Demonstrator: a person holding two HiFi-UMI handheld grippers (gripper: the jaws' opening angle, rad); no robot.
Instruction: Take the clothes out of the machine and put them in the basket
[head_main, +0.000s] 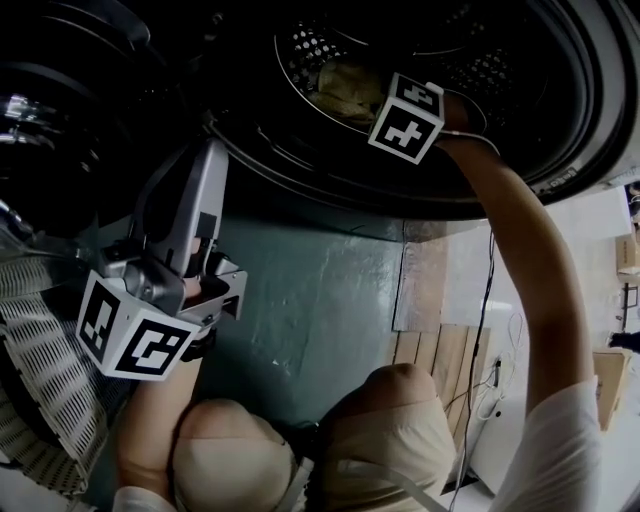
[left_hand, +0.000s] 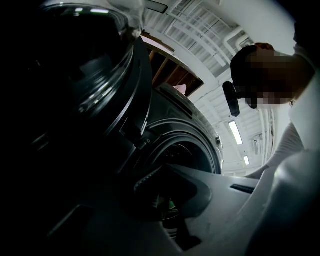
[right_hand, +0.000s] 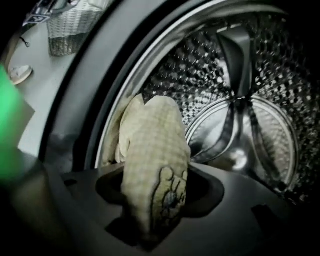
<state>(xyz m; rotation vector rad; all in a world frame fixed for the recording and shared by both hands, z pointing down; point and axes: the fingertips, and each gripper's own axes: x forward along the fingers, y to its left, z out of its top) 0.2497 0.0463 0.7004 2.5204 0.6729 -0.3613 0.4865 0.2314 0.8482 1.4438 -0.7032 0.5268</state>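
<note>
A pale yellow checked cloth (right_hand: 152, 145) with a printed figure hangs from the drum's rim, and my right gripper (right_hand: 155, 180) is shut on it. In the head view the right gripper (head_main: 378, 100) reaches into the washing machine's drum (head_main: 330, 50) beside that cloth (head_main: 345, 88), its jaws hidden behind the marker cube. My left gripper (head_main: 212, 152) is held below the open glass door (head_main: 60, 110), pointing up at the machine's rim, jaws together and nothing in them. In the left gripper view its jaws (left_hand: 164, 169) point toward the drum opening (left_hand: 185, 150).
A white wicker basket (head_main: 40, 330) stands at the lower left, also seen as the basket (right_hand: 75, 25) at the top left of the right gripper view. The perforated drum wall (right_hand: 240, 100) fills that view. The person's knees (head_main: 400, 420) are below, with wooden boards (head_main: 440, 350) at the right.
</note>
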